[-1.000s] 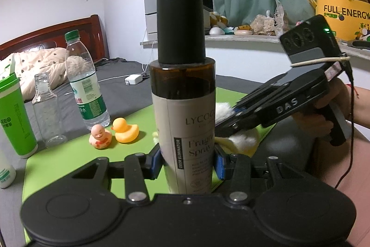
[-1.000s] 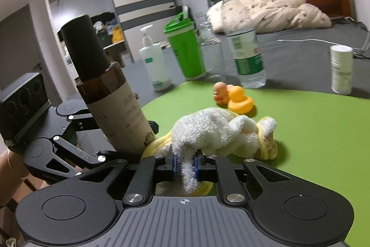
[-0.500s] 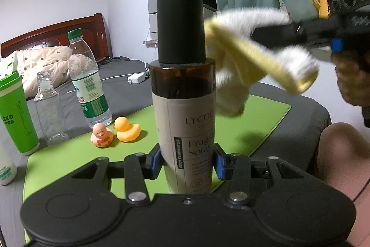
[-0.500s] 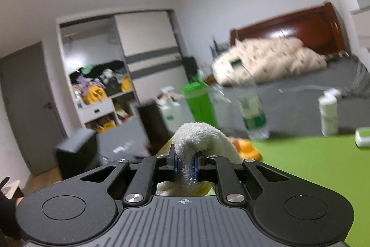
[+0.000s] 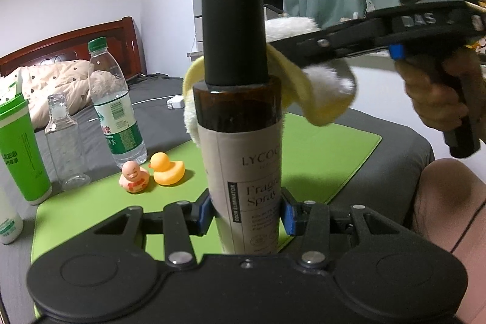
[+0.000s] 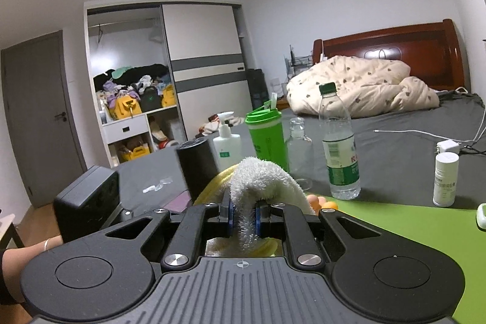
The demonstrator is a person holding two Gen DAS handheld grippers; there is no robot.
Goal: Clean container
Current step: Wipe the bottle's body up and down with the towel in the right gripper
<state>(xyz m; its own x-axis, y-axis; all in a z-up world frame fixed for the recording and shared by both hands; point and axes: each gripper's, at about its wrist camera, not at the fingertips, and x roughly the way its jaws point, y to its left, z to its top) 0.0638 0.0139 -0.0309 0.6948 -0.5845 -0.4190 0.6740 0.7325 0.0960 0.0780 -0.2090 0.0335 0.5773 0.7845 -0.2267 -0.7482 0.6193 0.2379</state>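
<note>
Behind the brown spray bottle (image 5: 243,148), much of the white-and-yellow cloth (image 5: 322,94) is hidden. The left tongs (image 5: 246,213) clench that upright bottle above the green mat (image 5: 328,154); the right tongs (image 6: 243,216) pinch the cloth against its black cap (image 5: 232,29). Two toy ducks (image 5: 167,167) and a water bottle (image 5: 114,108) stand near the mat's far edge.

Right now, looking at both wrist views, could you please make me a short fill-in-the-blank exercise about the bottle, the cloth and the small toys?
1. The left gripper holds the brown spray bottle, whose cap is ____ in colour.
2. The right gripper has its jaws shut on a white and yellow ____.
3. The cloth hangs near the bottle's ____, not its base.
4. The yellow rubber duck sits on the ____ mat.

Missing words: black; cloth; cap; green
</note>
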